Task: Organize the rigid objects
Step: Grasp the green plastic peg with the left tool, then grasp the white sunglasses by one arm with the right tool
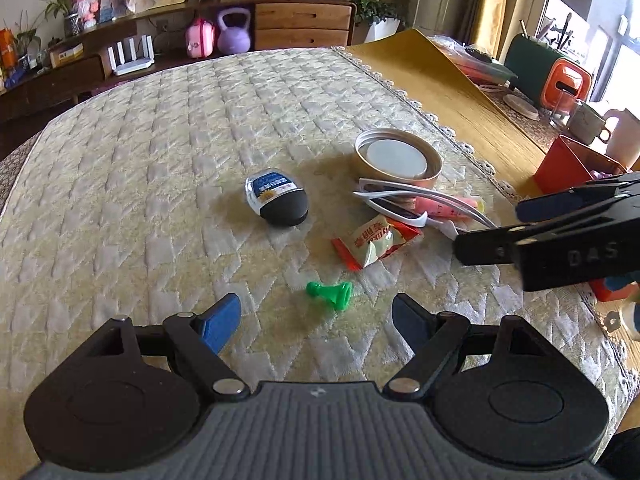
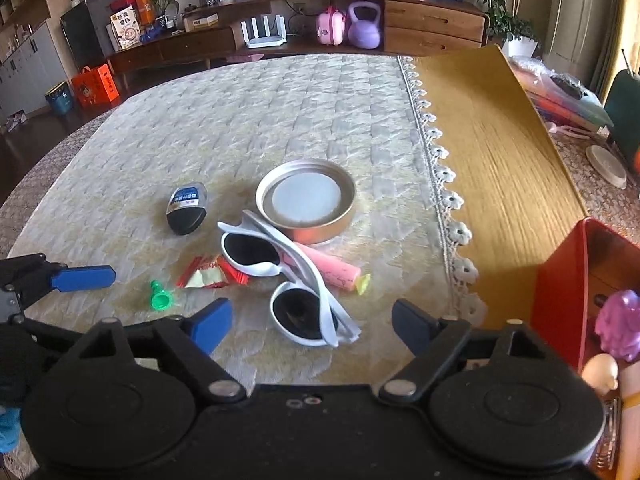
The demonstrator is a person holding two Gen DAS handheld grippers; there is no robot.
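On the quilted cloth lie a small green plastic piece (image 1: 330, 293), a red snack packet (image 1: 374, 242), white sunglasses (image 1: 404, 200), a pink tube (image 1: 444, 204), a gold round lid (image 1: 398, 158) and a black-and-clear oval case (image 1: 278, 196). My left gripper (image 1: 316, 326) is open and empty, just short of the green piece. My right gripper (image 2: 312, 326) is open and empty, with the near lens of the sunglasses (image 2: 304, 316) between its fingers. The green piece (image 2: 161, 297), packet (image 2: 212, 274), lid (image 2: 306, 204), tube (image 2: 328, 270) and case (image 2: 187, 208) show there too.
A red open box (image 2: 568, 280) stands at the right on a yellow-brown mat (image 2: 488, 152), with a purple-haired doll (image 2: 618, 328) beside it. Mugs (image 1: 588, 120) and an orange container (image 1: 566, 84) sit far right. A sideboard runs behind the table.
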